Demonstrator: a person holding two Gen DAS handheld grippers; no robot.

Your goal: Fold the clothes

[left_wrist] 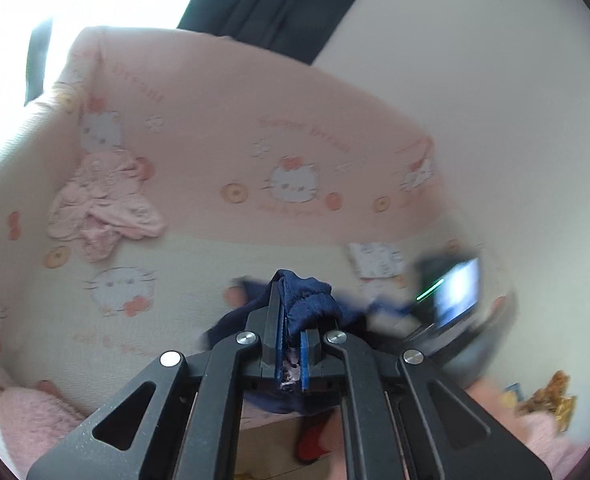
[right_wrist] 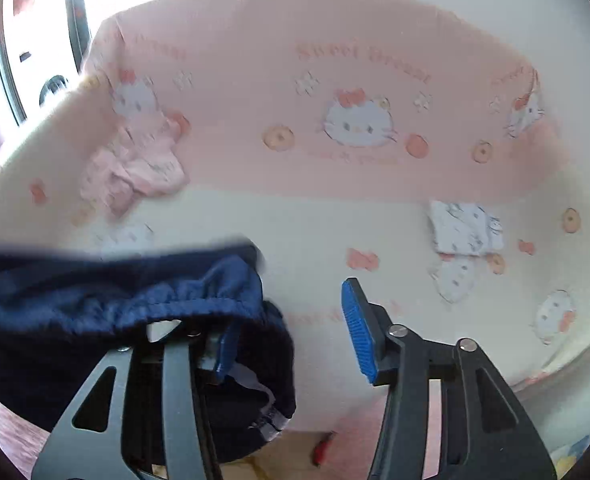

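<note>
Navy shorts (left_wrist: 309, 298) between left gripper (left_wrist: 293, 344) fingers

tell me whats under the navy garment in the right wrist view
The navy garment drapes over the right gripper's left finger, and the cartoon-print bedsheet lies beneath. Whatever is directly under the cloth is hidden.

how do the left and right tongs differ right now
The left tongs are shut, pinching a bunch of the navy garment; the right tongs are wide open, gripping nothing. The left pads are nearly hidden by cloth; the right's one pad is bare. Both have blue pads and black frames.
</note>
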